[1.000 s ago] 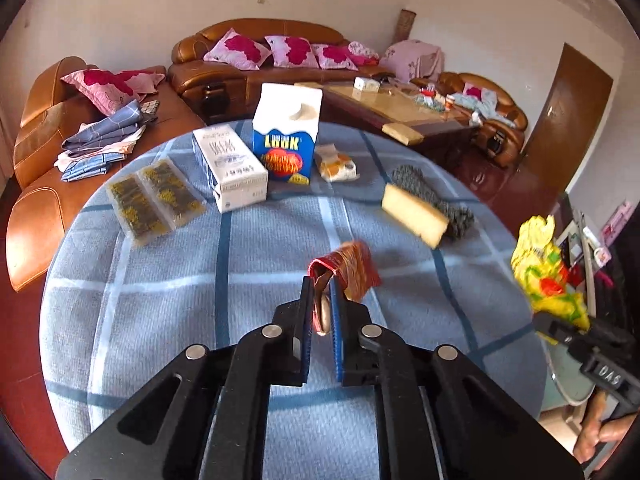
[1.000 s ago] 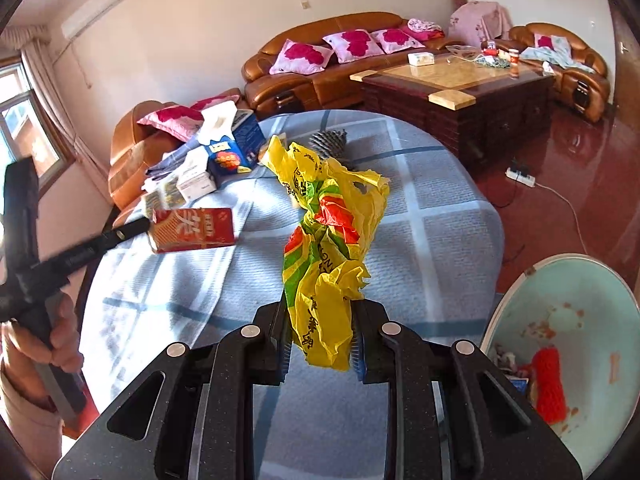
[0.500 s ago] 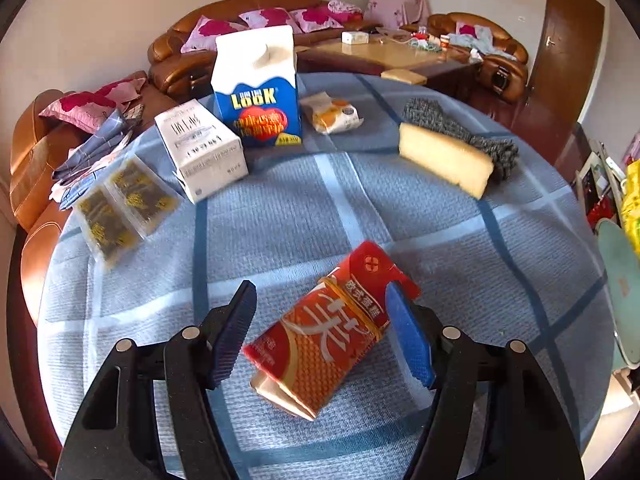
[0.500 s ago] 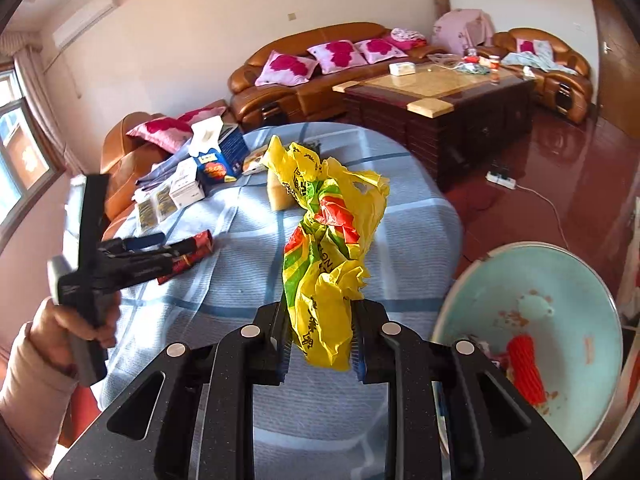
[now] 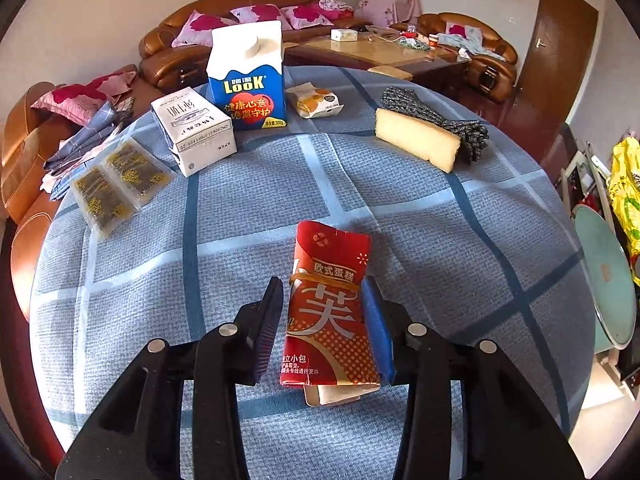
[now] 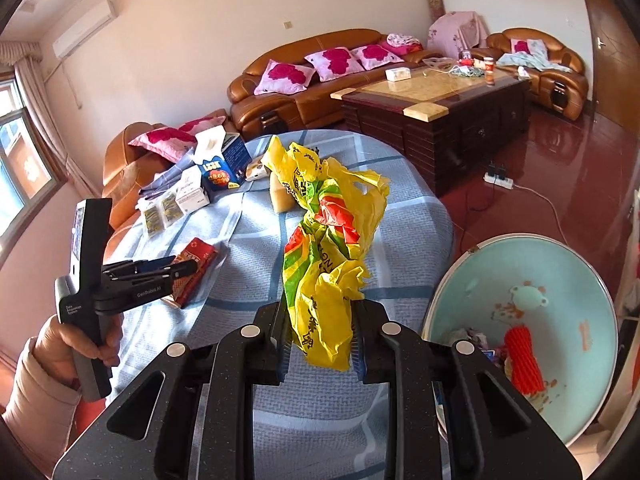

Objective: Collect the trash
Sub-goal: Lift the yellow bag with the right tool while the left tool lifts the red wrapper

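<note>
A red snack box (image 5: 330,312) lies flat on the blue checked tablecloth (image 5: 400,220). My left gripper (image 5: 326,320) straddles it, jaws partly closed; the right pad touches the box's side, the left pad stands a small gap off. The box also shows in the right wrist view (image 6: 196,268), with the left gripper (image 6: 180,270) over it. My right gripper (image 6: 320,338) is shut on a crumpled yellow plastic bag (image 6: 326,248), held above the table edge beside the pale blue trash bin (image 6: 560,280).
On the far side of the table stand a blue LOOK milk carton (image 5: 248,80), a white box (image 5: 194,130), two dark sachets (image 5: 116,186), a wrapped bun (image 5: 318,100) and a sponge with a dark scourer (image 5: 424,136). The bin holds a red net sleeve (image 6: 522,358).
The left gripper let the red box down onto the table, opened wide, and now has turned and closed in around the box lengthwise. The right gripper has carried the yellow bag closer to the bin.
</note>
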The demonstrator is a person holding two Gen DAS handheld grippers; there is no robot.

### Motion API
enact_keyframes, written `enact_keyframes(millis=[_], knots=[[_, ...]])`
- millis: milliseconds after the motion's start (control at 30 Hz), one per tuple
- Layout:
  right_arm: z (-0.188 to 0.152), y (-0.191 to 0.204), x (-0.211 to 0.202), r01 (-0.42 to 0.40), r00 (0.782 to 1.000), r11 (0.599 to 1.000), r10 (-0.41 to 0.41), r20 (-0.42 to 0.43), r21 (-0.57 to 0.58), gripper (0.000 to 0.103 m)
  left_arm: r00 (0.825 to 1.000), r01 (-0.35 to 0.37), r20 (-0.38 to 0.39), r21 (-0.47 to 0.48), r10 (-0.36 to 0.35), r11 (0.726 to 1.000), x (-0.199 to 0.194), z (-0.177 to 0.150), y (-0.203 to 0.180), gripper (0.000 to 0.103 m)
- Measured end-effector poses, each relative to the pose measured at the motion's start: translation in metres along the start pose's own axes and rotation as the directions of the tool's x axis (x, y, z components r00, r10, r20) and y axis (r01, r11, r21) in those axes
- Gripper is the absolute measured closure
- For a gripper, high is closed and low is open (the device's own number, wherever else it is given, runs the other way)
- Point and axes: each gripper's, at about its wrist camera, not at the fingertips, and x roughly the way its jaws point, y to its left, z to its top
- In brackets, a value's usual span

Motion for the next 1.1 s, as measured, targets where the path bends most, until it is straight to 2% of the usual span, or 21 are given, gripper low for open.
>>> enact_keyframes(millis=[33, 133, 200, 233, 267, 367, 633, 733, 767, 800, 867, 967, 1100], knots=[[0.000, 0.000, -0.003, 0.000, 1.000, 1.000, 0.000, 0.004, -0.002, 0.079, 1.000, 0.011, 0.000, 0.000, -0.011, 1.000, 0.001, 0.000, -0.001, 0.066], [0.000, 0.000, -0.014, 0.008, 1.000, 1.000, -0.008, 0.021, -0.009, 0.079, 1.000, -0.003, 0.016, 0.032, 0.003, 0.999, 0.004, -0.001, -0.006, 0.066], [-0.002, -0.003, -0.022, 0.019, 0.999, 1.000, -0.019, 0.034, -0.010, 0.079, 1.000, 0.022, 0.019, 0.008, -0.022, 1.000, 0.002, -0.001, -0.002, 0.067], [-0.003, -0.004, -0.025, 0.024, 0.999, 1.000, -0.024, 0.038, -0.009, 0.079, 0.999, 0.039, 0.020, -0.012, -0.039, 0.999, 0.000, -0.001, 0.001, 0.071], [-0.004, -0.005, -0.027, 0.028, 0.999, 1.000, -0.028, 0.041, -0.006, 0.079, 0.998, 0.046, 0.038, -0.026, -0.045, 0.999, -0.005, -0.002, 0.003, 0.079], [-0.010, -0.011, -0.031, 0.038, 0.998, 0.999, -0.038, 0.043, 0.009, 0.079, 0.996, 0.076, 0.058, -0.041, -0.073, 0.996, -0.018, -0.003, 0.003, 0.085], [-0.019, -0.011, -0.042, 0.030, 0.998, 1.000, -0.030, 0.053, 0.006, 0.079, 0.997, 0.061, 0.056, -0.034, -0.059, 0.998, -0.025, -0.016, -0.008, 0.084], [-0.021, -0.014, -0.047, 0.037, 0.998, 0.999, -0.037, 0.054, 0.003, 0.079, 0.990, 0.144, 0.003, -0.051, -0.144, 0.988, -0.020, -0.024, -0.016, 0.080], [-0.022, -0.016, -0.048, 0.038, 0.998, 0.999, -0.038, 0.057, 0.005, 0.079, 0.990, 0.140, -0.002, -0.042, -0.141, 0.989, -0.019, -0.026, -0.020, 0.078], [-0.022, -0.017, -0.050, 0.041, 0.997, 0.999, -0.042, 0.060, 0.008, 0.079, 0.996, 0.092, 0.017, -0.013, -0.091, 0.996, -0.019, -0.029, -0.028, 0.079], [-0.024, -0.021, -0.055, 0.046, 0.997, 0.999, -0.047, 0.068, 0.016, 0.079, 0.998, 0.055, 0.038, -0.014, -0.055, 0.998, -0.021, -0.032, -0.034, 0.081], [-0.028, -0.026, -0.065, 0.054, 0.995, 0.998, -0.056, 0.081, 0.020, 0.079, 0.995, 0.086, 0.052, -0.079, -0.082, 0.993, -0.025, -0.031, -0.033, 0.083], [-0.034, -0.033, -0.074, 0.074, 0.993, 0.997, -0.075, 0.086, 0.017, 0.079, 0.992, 0.070, 0.111, -0.056, -0.063, 0.996, -0.049, -0.027, -0.047, 0.083]])
